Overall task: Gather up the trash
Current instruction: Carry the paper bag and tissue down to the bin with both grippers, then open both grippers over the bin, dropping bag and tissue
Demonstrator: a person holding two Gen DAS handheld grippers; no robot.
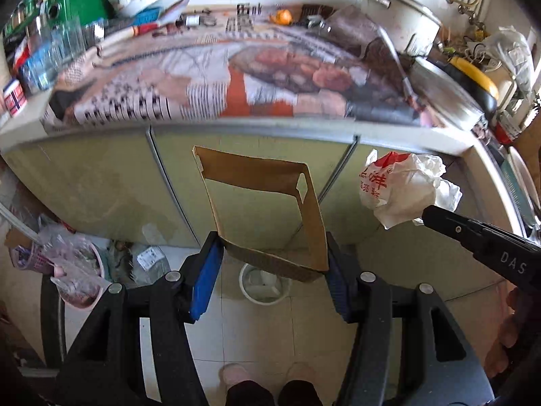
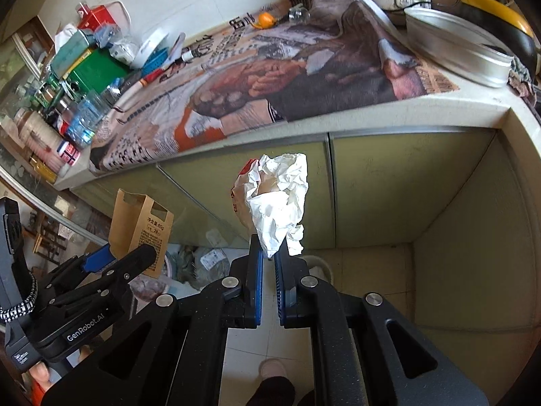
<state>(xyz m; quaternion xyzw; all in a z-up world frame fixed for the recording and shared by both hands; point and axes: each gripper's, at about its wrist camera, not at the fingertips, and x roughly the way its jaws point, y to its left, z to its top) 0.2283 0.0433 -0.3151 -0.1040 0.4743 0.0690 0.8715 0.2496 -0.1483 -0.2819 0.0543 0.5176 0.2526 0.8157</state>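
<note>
Left gripper (image 1: 272,264) is clamped on a brown cardboard sleeve (image 1: 267,209), blue pads pressing its lower corners, box held open-ended so the cabinet doors (image 1: 101,186) show straight thru it. From the right wrist cam the sleeve's printed face (image 2: 148,226) carries small Chinese text w/ "85g" and "28" legible; rest too small to read. Right gripper (image 2: 268,264) is pinched together on a crumpled white wrapper (image 2: 279,199), its jaws nearly touching w/ just the paper tail between them. From the left cam that wrapper (image 1: 402,186) shows red Chinese characters on a red-and-white panel, not readable for sure. Gripper bodies are lettered too: "DAS" on the right one seen from the left cam, "GenRobot.AI" on the left one seen from the right cam. Both items hang in front of the counter edge (image 1: 253,123), below the newspaper-covered counter top (image 1: 209,77), clear of the doors. Straight below the sleeve sits a white waste bin (image 1: 265,286) on the tiled floor (image 1: 270,331), open floor around it; a pink basket (image 1: 77,270) w/ bagged clutter crowds the left, the cabinet corner closes off the right. Person's slippers (image 1: 235,374) just behind the bin.
</note>
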